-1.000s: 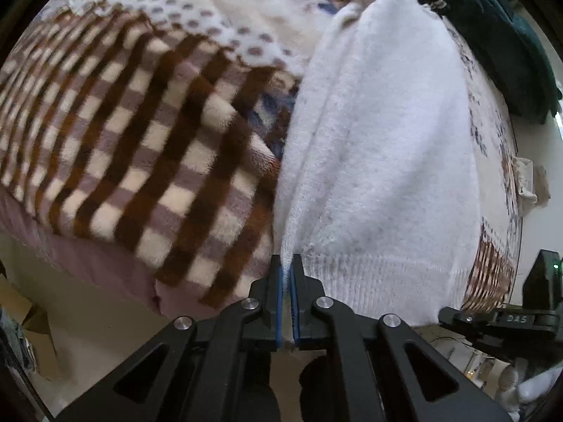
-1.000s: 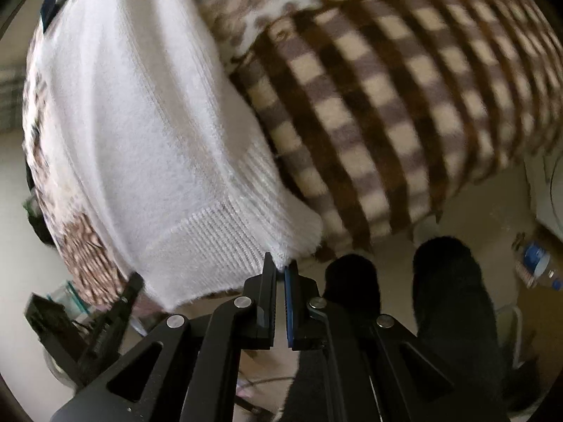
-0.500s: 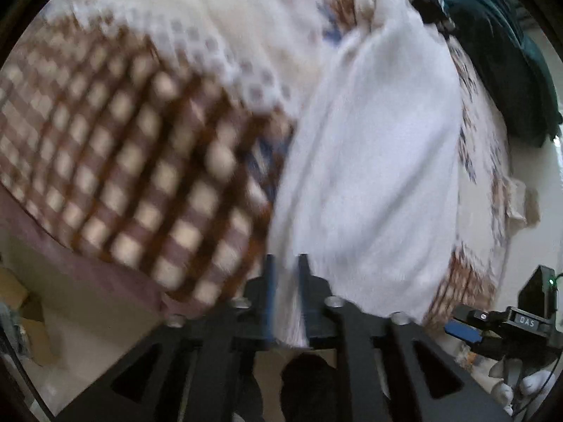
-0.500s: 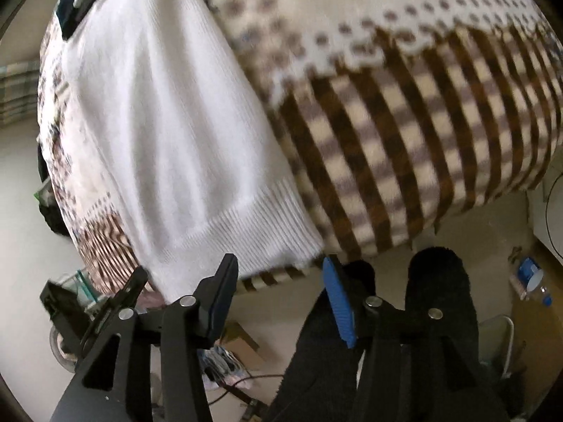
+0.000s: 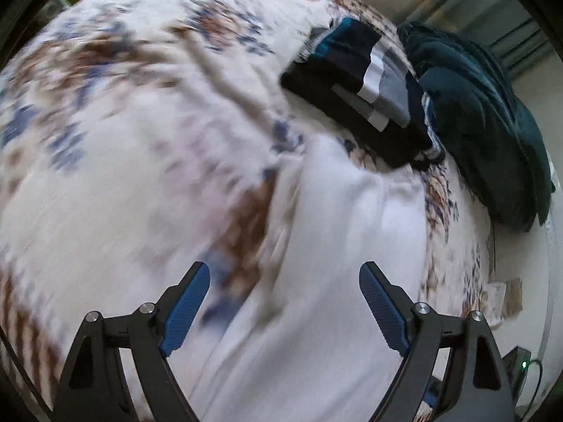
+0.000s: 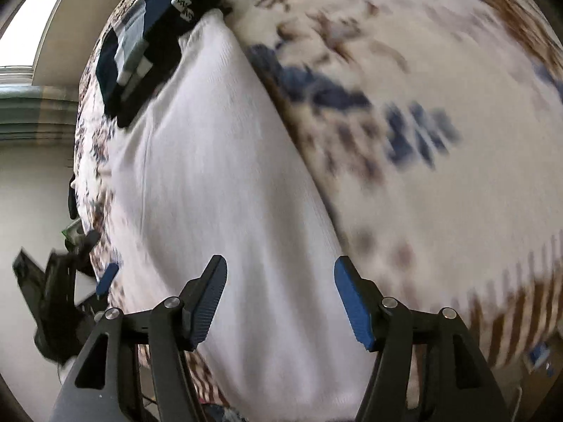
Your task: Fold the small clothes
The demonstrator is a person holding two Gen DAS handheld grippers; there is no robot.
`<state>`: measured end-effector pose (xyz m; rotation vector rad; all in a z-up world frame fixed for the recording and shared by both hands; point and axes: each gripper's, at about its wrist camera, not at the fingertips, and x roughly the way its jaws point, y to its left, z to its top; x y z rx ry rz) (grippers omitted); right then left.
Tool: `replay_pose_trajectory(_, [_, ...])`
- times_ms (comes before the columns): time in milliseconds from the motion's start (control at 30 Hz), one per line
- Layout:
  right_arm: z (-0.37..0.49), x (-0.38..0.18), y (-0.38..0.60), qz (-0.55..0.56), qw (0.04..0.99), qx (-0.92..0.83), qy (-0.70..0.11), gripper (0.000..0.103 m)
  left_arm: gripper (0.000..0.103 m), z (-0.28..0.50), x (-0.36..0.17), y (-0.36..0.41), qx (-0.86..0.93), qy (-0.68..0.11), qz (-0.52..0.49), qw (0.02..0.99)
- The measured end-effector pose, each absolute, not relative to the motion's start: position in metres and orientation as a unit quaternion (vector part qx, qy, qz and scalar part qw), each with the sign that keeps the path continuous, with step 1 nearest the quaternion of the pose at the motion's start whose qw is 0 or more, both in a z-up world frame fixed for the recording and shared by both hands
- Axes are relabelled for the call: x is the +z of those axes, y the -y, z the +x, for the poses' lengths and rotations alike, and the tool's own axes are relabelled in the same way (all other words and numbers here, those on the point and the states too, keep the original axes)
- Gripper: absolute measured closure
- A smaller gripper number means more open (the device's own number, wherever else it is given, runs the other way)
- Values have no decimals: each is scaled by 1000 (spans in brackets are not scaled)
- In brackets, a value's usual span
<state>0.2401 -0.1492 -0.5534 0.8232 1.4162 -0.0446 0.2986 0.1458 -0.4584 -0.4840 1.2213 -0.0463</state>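
A white knitted garment (image 5: 334,246) (image 6: 211,176) lies stretched out lengthwise on a patterned blanket (image 5: 123,140) (image 6: 422,105) covering a bed. My left gripper (image 5: 284,302) is open, hovering over the garment's left edge with nothing between its blue pads. My right gripper (image 6: 279,299) is also open, above the garment's right edge near its lower half. Both views are motion-blurred. At the garment's far end sits a folded pile of dark clothes (image 5: 359,81) (image 6: 144,45), touching or nearly touching it.
A dark teal bundle of fabric (image 5: 485,123) lies at the bed's far right. A black device with a green light (image 5: 520,362) stands off the bed. The other gripper (image 6: 56,299) shows at the left of the right wrist view. A window (image 6: 21,28) is behind.
Both grippers let go of the garment's ribbed hem, opened wide, and moved forward over the bed; the hem now lies flat and the dark pile has come into view.
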Motion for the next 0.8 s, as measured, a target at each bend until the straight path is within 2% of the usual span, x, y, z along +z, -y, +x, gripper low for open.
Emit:
replay_pose_trajectory(67, [271, -565, 157, 361, 683, -11, -635, 37, 18, 336, -486, -132, -31, -595, -211, 775])
replay_pose_trajectory(100, [286, -569, 154, 357, 683, -10, -637, 37, 35, 349, -499, -129, -30, -606, -208, 767])
replay_pose_trajectory(133, [299, -574, 154, 352, 682, -8, -641, 37, 59, 356, -505, -127, -43, -604, -214, 767])
replay_pose_trajectory(167, [312, -578, 158, 348, 681, -3, -644, 37, 91, 361, -508, -124, -58, -602, -217, 766])
replay_pose_trajectory(267, [339, -585, 168, 334, 683, 0, -649, 37, 91, 367, -504, -127, -55, -590, -180, 785])
replay_pose_trajectory(367, [368, -592, 181, 327, 682, 5, -654, 37, 84, 373, -529, -145, -47, -616, -219, 755])
replay_pose_trajectory(433, [389, -595, 191, 333, 682, 6, -652, 37, 75, 376, -525, -151, -49, -618, -240, 748])
replay_pose_trajectory(533, [422, -593, 205, 350, 688, 19, -635, 37, 57, 373, -504, -153, -37, -609, -252, 752])
replay_pose_trajectory(567, [437, -594, 210, 360, 691, 27, -626, 37, 40, 371, -498, -153, -36, -602, -257, 756])
replay_pose_trajectory(600, [445, -595, 212, 364, 692, 32, -622, 37, 31, 369, -495, -152, -38, -596, -260, 759])
replay_pose_trajectory(700, [489, -612, 213, 379, 693, 63, -610, 35, 31, 369, -512, -144, -27, -613, -238, 752])
replay_pose_trajectory(800, [534, -642, 203, 387, 685, 105, -608, 35, 29, 367, -534, -150, -18, -619, -261, 741])
